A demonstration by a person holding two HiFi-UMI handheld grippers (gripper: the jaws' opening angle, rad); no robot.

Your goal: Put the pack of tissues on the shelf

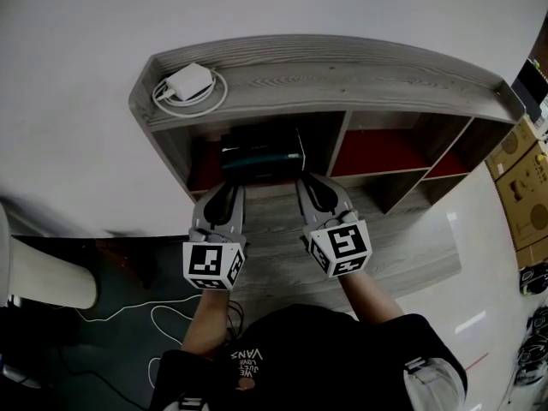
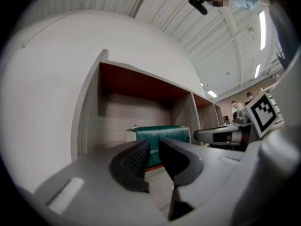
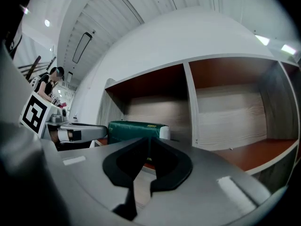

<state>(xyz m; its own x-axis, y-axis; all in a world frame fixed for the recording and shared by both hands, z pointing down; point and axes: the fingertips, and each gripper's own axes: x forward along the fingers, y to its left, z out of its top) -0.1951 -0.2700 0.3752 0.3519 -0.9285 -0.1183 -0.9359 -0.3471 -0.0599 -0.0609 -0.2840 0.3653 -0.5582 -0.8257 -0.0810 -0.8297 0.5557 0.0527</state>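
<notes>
Jaws of the left gripper (image 2: 154,150) stand slightly apart with nothing between them; those of the right gripper (image 3: 146,142) are pressed together at the tips, also empty. Both point about level into the shelf (image 1: 342,68). At 12 o'clock just beyond them the pack (image 1: 261,155) lies inside the leftmost compartment, clear of both grippers. The placing looks done; what seems left is only to draw the grippers back over the tabletop (image 1: 394,247). At 11 o'clock, on the shelf's top, sits a charger (image 1: 190,81) with its coiled cable. The compartment is dark, so whether the pack reaches the rear wall cannot be made out.
</notes>
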